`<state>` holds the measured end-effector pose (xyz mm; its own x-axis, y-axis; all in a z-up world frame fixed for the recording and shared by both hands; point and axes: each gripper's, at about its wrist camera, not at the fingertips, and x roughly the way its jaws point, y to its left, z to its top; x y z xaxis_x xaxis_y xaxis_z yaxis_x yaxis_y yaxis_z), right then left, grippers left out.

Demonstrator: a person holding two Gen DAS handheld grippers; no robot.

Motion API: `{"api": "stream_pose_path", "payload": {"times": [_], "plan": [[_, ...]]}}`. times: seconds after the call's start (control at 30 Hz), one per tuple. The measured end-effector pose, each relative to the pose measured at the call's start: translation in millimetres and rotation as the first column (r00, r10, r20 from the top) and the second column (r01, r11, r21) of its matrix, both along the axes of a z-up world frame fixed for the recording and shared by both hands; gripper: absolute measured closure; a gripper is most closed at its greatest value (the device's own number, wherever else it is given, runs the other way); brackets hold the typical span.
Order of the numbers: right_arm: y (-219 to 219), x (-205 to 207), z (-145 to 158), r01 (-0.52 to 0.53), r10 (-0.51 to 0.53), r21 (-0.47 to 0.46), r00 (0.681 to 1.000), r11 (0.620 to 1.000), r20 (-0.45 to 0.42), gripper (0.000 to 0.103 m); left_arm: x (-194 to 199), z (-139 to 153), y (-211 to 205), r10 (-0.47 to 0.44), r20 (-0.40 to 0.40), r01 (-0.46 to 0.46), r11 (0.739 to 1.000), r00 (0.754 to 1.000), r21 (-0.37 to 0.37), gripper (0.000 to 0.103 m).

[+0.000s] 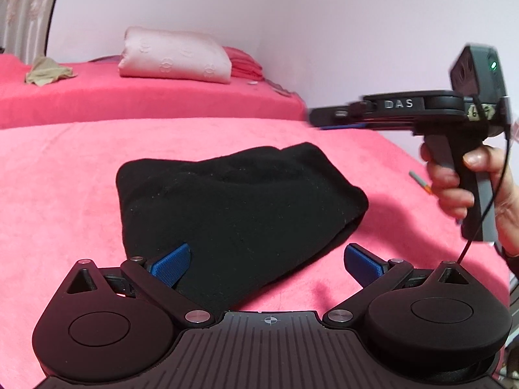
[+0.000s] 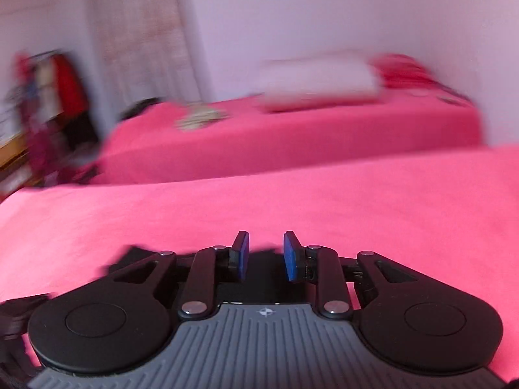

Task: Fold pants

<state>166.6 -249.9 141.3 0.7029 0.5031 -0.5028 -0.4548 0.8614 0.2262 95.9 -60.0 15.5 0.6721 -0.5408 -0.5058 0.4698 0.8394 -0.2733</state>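
Lying on the pink bedspread (image 1: 65,178), the black pants (image 1: 233,207) are found already gathered into a compact folded bundle, so the folding is judged largely or wholly done; at most a final tidy or placement is thought to remain. The left gripper (image 1: 267,264) is held low at the bundle's near edge, its blue pads spread wide and nothing clasped. The right gripper (image 2: 266,256) is seen with a clear gap between its pads, empty, over bare bedspread. The bundle and the hand (image 1: 460,188) carrying the right tool are shown only in the left wrist view. The right wrist view is blurred; a clothes rack (image 2: 48,97) is shown only there. A folded pale quilt (image 1: 175,55) lies on the far bed.
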Motion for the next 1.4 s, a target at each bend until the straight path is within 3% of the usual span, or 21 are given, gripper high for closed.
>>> {"api": "stream_pose_path", "payload": {"times": [0.1, 0.2, 0.27, 0.33, 0.43, 0.47, 0.53, 0.6, 0.67, 0.7, 0.77, 0.9, 0.97, 1.03, 1.1, 1.17, 1.27, 1.4], "plan": [[56, -4, -3, -0.19, 0.191, -0.053, 0.981, 0.98, 0.026, 0.075, -7, -1, -4, 0.0, 0.023, -0.001, 1.0, 1.0, 0.02, 0.0], [91, 5, -19, -0.3, 0.302, -0.054, 0.953, 0.952, 0.02, 0.074, -9, -2, -8, -0.005, 0.041, 0.003, 0.999, 0.999, 0.049, 0.0], [94, 22, -33, -0.262, 0.26, -0.069, 0.965, 0.963, -0.035, 0.072, -9, -3, -8, -0.006, 0.047, 0.004, 0.999, 0.999, 0.045, 0.0], [71, 35, -51, -0.154, 0.148, -0.085, 0.986, 0.984, -0.071, 0.072, -9, -3, -6, -0.015, 0.046, 0.013, 1.0, 0.999, 0.024, 0.0], [23, 47, -60, -0.079, 0.091, 0.103, 0.989, 0.992, -0.119, 0.076, -9, -2, -8, -0.021, 0.054, 0.02, 0.999, 0.998, 0.028, 0.0], [15, 46, -58, -0.038, 0.048, 0.097, 0.993, 0.995, -0.107, 0.099, -9, -3, -8, -0.022, 0.056, 0.02, 0.999, 0.998, 0.035, 0.0], [5, 40, -51, 0.009, -0.005, 0.057, 0.998, 0.998, -0.069, 0.103, -9, -3, -8, -0.021, 0.056, 0.019, 0.999, 0.998, 0.039, 0.0], [-4, 34, -44, 0.05, -0.047, 0.095, 0.998, 0.994, -0.041, 0.098, -9, -2, -8, -0.015, 0.05, 0.013, 0.999, 0.999, 0.04, 0.0], [4, 31, -45, 0.084, -0.085, 0.027, 0.996, 0.996, 0.008, 0.053, -9, -1, -8, -0.018, 0.041, 0.016, 0.999, 0.999, 0.04, 0.0], [8, 33, -53, 0.086, -0.086, -0.023, 0.996, 0.996, 0.003, 0.05, -8, 0, -9, -0.019, 0.037, 0.018, 0.999, 0.999, 0.044, 0.0], [10, 31, -64, 0.096, -0.095, -0.07, 0.995, 0.993, 0.011, 0.061, -8, 2, -9, -0.021, 0.027, 0.02, 0.999, 0.999, 0.05, 0.0], [-1, 22, -56, 0.175, -0.175, -0.036, 0.985, 0.984, 0.008, 0.062, -7, 12, -12, -0.004, 0.003, 0.003, 0.996, 1.0, 0.085, 0.0], [-7, 12, -55, 0.254, -0.249, -0.112, 0.967, 0.961, 0.055, 0.053, -7, 20, -11, 0.007, -0.011, -0.006, 0.997, 1.0, 0.076, 0.0], [-5, 13, -65, 0.234, -0.235, -0.177, 0.972, 0.956, 0.015, 0.045, -6, 27, -8, 0.034, -0.026, -0.032, 0.997, 0.999, 0.065, 0.0], [-12, 11, -72, 0.229, -0.233, -0.149, 0.972, 0.962, -0.008, 0.042, -3, 33, -6, 0.08, -0.026, -0.077, 0.993, 0.996, 0.093, 0.0], [-19, 11, -72, 0.257, -0.264, -0.143, 0.964, 0.956, -0.029, 0.026, 0, 36, -6, 0.133, -0.017, -0.129, 0.982, 0.991, 0.139, 0.0], [-34, 11, -72, 0.286, -0.295, -0.1, 0.951, 0.953, -0.093, 0.022, 9, 37, -6, 0.232, -0.031, -0.219, 0.948, 0.972, 0.231, 0.0], [-36, 1, -66, 0.292, -0.304, -0.122, 0.949, 0.948, -0.089, 0.022, 17, 38, -4, 0.298, -0.05, -0.273, 0.92, 0.953, 0.282, 0.0]]}}
